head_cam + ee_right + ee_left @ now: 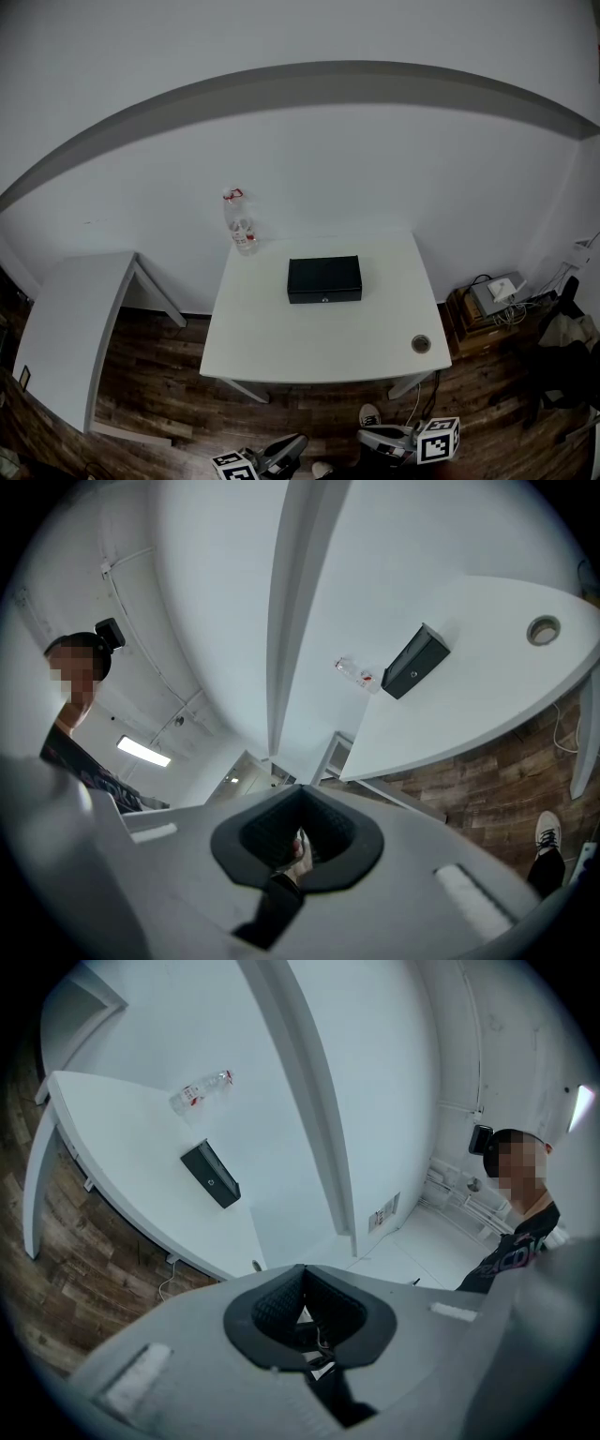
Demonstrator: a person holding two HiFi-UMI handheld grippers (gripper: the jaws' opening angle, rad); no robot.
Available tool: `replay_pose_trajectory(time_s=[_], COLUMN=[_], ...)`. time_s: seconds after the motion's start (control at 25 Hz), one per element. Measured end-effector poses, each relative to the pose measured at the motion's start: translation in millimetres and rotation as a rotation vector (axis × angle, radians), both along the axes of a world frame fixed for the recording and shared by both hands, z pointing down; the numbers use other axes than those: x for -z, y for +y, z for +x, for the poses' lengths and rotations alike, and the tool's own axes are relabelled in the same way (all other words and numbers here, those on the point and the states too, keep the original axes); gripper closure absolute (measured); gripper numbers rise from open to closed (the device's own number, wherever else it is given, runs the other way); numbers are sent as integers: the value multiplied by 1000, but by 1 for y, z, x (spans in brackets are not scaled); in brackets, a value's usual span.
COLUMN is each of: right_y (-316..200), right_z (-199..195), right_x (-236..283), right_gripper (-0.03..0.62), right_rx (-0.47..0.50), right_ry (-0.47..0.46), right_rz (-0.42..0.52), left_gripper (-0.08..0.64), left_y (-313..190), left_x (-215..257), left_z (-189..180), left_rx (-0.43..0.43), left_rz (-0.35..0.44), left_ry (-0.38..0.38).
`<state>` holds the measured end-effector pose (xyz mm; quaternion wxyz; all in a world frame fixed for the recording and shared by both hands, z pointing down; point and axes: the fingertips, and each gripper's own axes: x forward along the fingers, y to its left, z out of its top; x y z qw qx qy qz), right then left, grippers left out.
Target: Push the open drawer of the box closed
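The left gripper [305, 1309] has its fingers [267, 1307] pressed together with nothing between them. The right gripper [298, 834] shows the same, its fingers [253, 838] shut on empty air. In the head view both hang low before the near edge of the desk [281, 347], well apart from it and touching nothing.

The desk is white and stands on a dark plank floor [150, 375] against a pale wall. A second desk [66, 328] stands to its left.

The black box [324, 279] sits near the middle of the desk, a little toward the far edge. Its front, with a small round lock, faces the near edge. Whether its drawer stands out cannot be told from here.

A clear bottle [240, 225] with a red label stands by the far left corner. A round ring [421, 344] lies at the near right corner.
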<state>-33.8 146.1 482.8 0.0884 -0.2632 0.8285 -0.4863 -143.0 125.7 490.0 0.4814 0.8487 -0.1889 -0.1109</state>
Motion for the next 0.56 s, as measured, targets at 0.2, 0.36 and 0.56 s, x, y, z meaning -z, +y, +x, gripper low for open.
replay_pose_trajectory(time_s=[0.2, 0.36, 0.56], right_y=[-1, -2, -3], right_z=[2, -3, -2], right_x=[1, 1, 3], right_gripper=[589, 589, 589], right_rx=[-24, -10, -11], right_ry=[-15, -12, -9], right_rz=[-5, -7, -5], left_gripper=[561, 561, 561], left_y=[0, 0, 1], left_x=[-3, -3, 0], left_z=[-9, -13, -9], left_rx=[39, 46, 38], left_rz=[-26, -27, -21], left_ry=[19, 12, 12])
